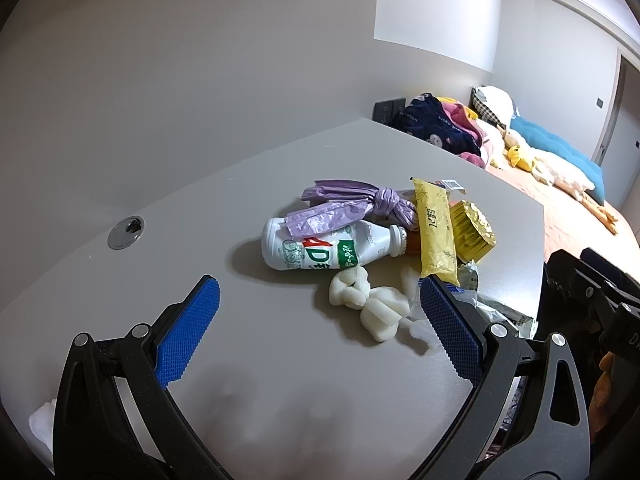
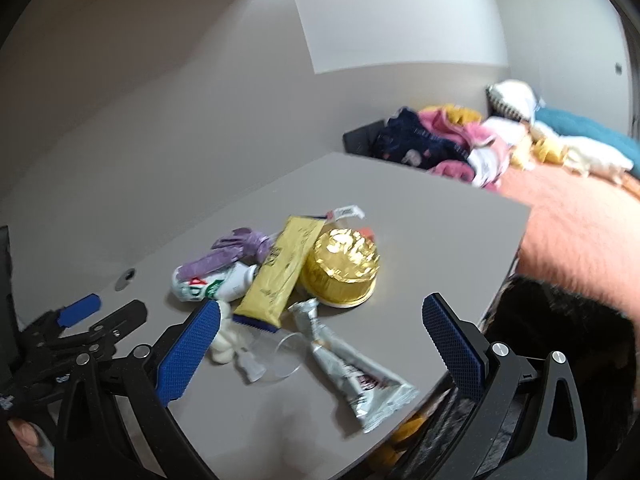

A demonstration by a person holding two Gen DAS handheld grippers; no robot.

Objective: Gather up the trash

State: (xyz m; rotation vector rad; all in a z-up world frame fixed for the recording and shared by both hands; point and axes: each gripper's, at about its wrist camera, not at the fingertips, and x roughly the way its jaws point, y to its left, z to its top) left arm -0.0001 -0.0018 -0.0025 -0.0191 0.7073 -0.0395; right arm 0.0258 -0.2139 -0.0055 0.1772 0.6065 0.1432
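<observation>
A heap of trash lies on the grey table [image 1: 224, 200]: a white drink bottle [image 1: 320, 246] on its side, a knotted purple plastic bag [image 1: 352, 202], a yellow wrapper [image 1: 434, 232], a gold foil cup [image 1: 472, 232] and white foam pieces [image 1: 368, 300]. My left gripper [image 1: 320, 308] hovers open just short of the foam, holding nothing. In the right wrist view the same heap shows the gold foil cup [image 2: 342, 270], yellow wrapper [image 2: 280, 272], bottle [image 2: 212, 282], a silver wrapper [image 2: 352, 368] and a clear plastic lid [image 2: 280, 356]. My right gripper [image 2: 320, 320] is open above the silver wrapper.
A round cable hole [image 1: 127, 231] sits in the table at the left. A white tissue [image 1: 42, 420] lies near the front left edge. Beyond the table's right edge stands a bed [image 1: 560, 204] with piled clothes [image 1: 440, 124] and plush toys. A dark bag [image 2: 540, 320] hangs below the table's edge.
</observation>
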